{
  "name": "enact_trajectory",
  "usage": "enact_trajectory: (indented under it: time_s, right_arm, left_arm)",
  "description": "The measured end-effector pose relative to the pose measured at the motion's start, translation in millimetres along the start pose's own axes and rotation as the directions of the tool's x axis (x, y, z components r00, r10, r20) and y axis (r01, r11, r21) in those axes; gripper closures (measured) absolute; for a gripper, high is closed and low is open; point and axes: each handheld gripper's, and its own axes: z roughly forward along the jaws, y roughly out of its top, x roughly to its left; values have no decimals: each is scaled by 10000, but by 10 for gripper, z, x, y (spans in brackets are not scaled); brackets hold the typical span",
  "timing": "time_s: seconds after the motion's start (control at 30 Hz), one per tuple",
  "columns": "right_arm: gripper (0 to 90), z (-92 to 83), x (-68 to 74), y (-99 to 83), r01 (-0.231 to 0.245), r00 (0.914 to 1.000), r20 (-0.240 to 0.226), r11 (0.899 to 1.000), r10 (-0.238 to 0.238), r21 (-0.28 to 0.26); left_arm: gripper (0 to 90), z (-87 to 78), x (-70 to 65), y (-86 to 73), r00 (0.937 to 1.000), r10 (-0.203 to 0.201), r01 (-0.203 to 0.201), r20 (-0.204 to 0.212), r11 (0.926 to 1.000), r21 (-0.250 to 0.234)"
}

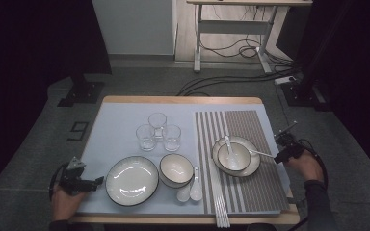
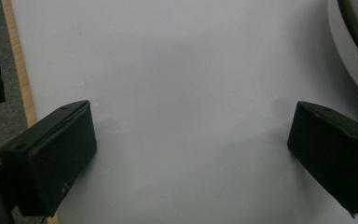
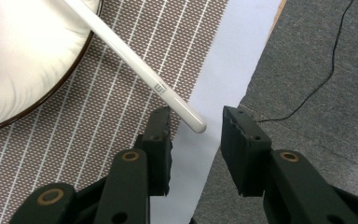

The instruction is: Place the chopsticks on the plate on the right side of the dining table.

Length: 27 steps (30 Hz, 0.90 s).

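The table [image 1: 183, 100] carries a pale blue cloth [image 1: 120, 120] right under the left gripper [image 1: 92, 183], and that cloth runs on toward the right gripper [image 1: 278, 155]. Just inboard of the right gripper lies the striped placemat [image 1: 243, 187], brown with white lines.

Beside the left gripper, close on its inner side, sits the big dark-rimmed plate [image 1: 131, 180]; its rim curves in at the top corner of the left gripper view. Beyond that plate from the left gripper is a deep white bowl [image 1: 176, 169], with two white soup spoons [image 1: 191, 188] next to it. Three clear glasses [image 1: 158, 131] cluster further up the table from the left gripper.

Near the right gripper, on the placemat, a plate with a bowl [image 1: 235, 157] stacked on it holds another spoon [image 1: 228, 145]. A long white chopstick [image 3: 135, 65] leans off that plate's rim, its end reaching between the right gripper's jaws.

Left gripper: jaws spread wide, released, bare cloth between them. Right gripper: jaws parted around the chopstick's end, not clamped on it; whether the near jaw touches the stick, I can't tell. A bundle of white chopsticks [image 1: 220, 207] lies at the placemat's near edge, well inboard of the right gripper.
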Motion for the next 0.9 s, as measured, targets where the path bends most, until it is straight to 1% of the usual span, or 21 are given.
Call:
enact_trajectory:
  time_s: [0.17,0.4,0.5,0.63,0.7,0.77,0.83,0.87,0.9]
  right_arm:
    - [650,6,-13,6,-39,10000,-26,10000,39,-36]
    - [719,7,-3,33,-92,9998,-184,9999,91,-67]
    - [743,6,23,49,8,9997,-259,9999,-11,-101]
    - [744,5,66,75,145,9994,-318,9998,-150,-147]
    - [739,4,85,85,217,9993,-312,9996,-222,-185]
    - [715,3,100,93,262,9992,-310,9995,-267,-186]
    - [656,6,106,96,332,9991,-241,9993,-336,-171]
    - [620,10,104,98,351,9993,-134,9993,-353,-163]
    - [615,14,100,100,322,9995,-50,9993,-323,-176]
  left_arm:
    - [9,0,0,0,10000,0,0,0,10000,-2]
    - [9,0,0,0,10000,-2,2,1,10000,1]
    - [9,0,0,0,10000,-4,4,1,10000,1]
    - [9,0,0,0,10000,-3,3,1,10000,-1]
    - [9,0,0,0,10000,-4,4,2,10000,0]
    - [9,0,0,0,10000,-5,5,1,10000,-1]
    - [9,0,0,0,10000,-2,2,1,10000,0]
    - [9,0,0,0,10000,-2,2,1,10000,-1]
    - [9,0,0,0,10000,0,0,1,10000,0]
